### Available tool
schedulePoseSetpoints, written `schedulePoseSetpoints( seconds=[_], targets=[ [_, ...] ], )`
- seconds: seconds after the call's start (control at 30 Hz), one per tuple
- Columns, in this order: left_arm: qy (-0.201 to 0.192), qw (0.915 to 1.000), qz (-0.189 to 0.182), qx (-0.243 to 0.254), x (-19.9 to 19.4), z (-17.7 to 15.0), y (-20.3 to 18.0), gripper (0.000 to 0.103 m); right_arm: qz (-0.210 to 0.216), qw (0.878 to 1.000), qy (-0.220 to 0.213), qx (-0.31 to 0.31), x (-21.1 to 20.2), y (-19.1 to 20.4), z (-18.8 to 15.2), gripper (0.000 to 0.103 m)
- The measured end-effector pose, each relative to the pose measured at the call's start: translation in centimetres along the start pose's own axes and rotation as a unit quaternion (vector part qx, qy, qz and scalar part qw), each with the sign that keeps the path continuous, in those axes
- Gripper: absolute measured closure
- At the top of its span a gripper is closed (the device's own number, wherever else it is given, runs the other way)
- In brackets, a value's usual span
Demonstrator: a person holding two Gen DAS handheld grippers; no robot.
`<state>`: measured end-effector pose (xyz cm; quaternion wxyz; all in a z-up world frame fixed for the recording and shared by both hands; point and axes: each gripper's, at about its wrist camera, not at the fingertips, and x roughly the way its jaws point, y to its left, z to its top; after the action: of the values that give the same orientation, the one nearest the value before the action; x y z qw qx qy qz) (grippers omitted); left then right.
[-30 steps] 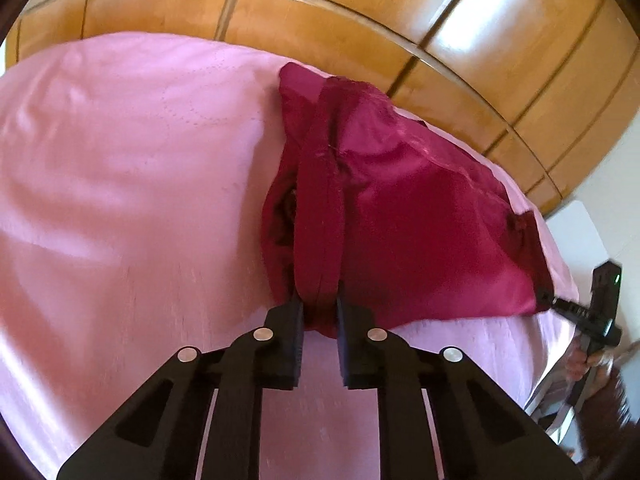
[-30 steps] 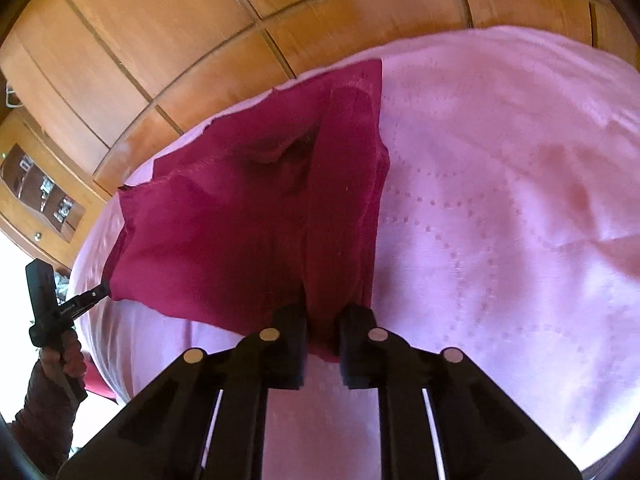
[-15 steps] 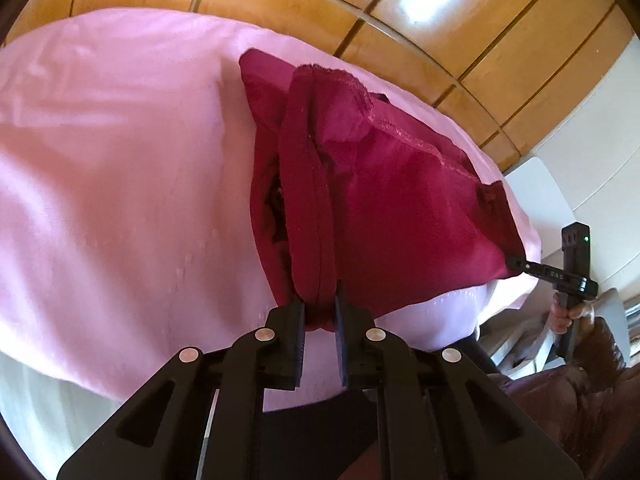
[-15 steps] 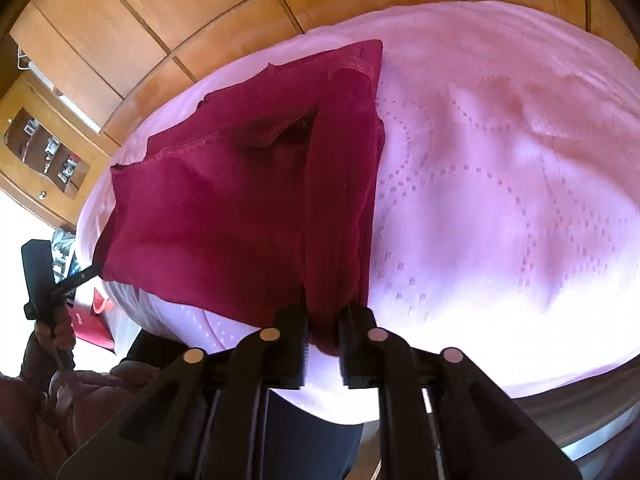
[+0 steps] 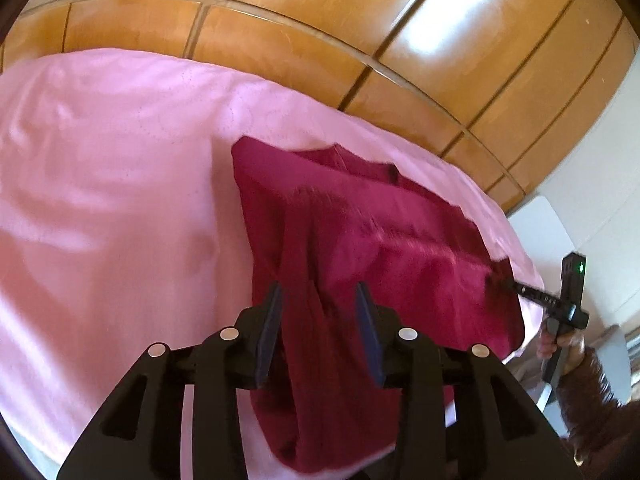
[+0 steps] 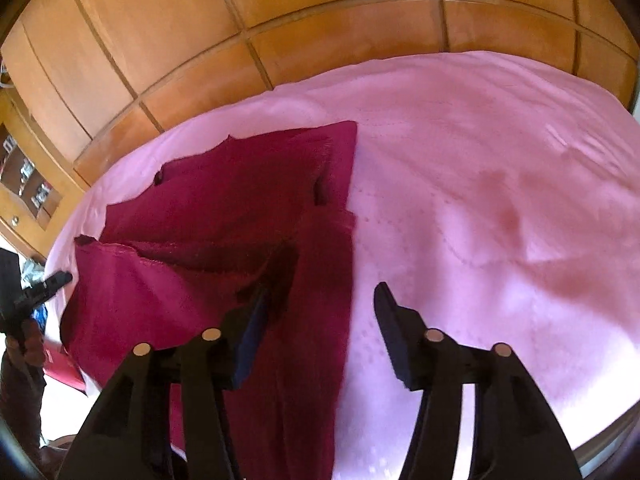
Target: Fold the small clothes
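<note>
Release after a fold: the maroon garment (image 5: 372, 240) lies on the pink bedspread (image 5: 112, 184), its near edge over the side. Left gripper (image 5: 318, 300) and right gripper (image 6: 320, 300) have just been opening, cloth loose between spread jaws; next, regrasp for another fold

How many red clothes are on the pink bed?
1. One dark red fabric garment lies on the pink bedsheet, hanging over the near edge. More could be folded underneath, unseen.
</note>
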<state>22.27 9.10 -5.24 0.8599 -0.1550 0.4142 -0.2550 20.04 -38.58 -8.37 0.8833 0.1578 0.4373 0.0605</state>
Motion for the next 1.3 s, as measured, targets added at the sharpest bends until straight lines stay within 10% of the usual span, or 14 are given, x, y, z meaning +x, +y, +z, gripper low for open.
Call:
schedulePoseSetpoints(
  seconds=[0.07, 0.17, 0.4, 0.67, 1.2, 1.3],
  targets=[
    [0.000, 0.9999, -0.012, -0.003, 0.4, 0.3, 0.3, 0.067, -0.015, 1.000, 0.005, -0.016, 0.7, 0.5, 0.1, 0.083],
    [0.010, 0.9997, -0.022, -0.002, 2.2, 1.0, 0.6, 0.067, -0.021, 0.999, 0.001, -0.024, 0.4, 0.4, -0.2, 0.095],
    [0.010, 0.9978, -0.065, -0.006, 3.1, 0.9, 1.0, 0.095, -0.010, 0.999, -0.037, -0.032, -2.6, 1.5, 0.2, 0.096],
    [-0.078, 0.9954, -0.049, 0.024, -1.9, 3.0, -1.7, 0.097, 0.028, 0.994, -0.095, -0.048, -5.3, 3.9, 4.4, 0.096],
    [-0.034, 0.9958, 0.084, 0.012, 8.3, 13.0, 2.2, 0.096, -0.036, 0.998, -0.017, 0.045, 9.8, 0.5, 14.9, 0.095],
    [-0.008, 0.9941, 0.109, 0.001, 10.0, 12.5, 3.4, 0.096, -0.050, 0.998, 0.011, 0.047, 12.0, 0.1, 14.4, 0.078]
  ],
)
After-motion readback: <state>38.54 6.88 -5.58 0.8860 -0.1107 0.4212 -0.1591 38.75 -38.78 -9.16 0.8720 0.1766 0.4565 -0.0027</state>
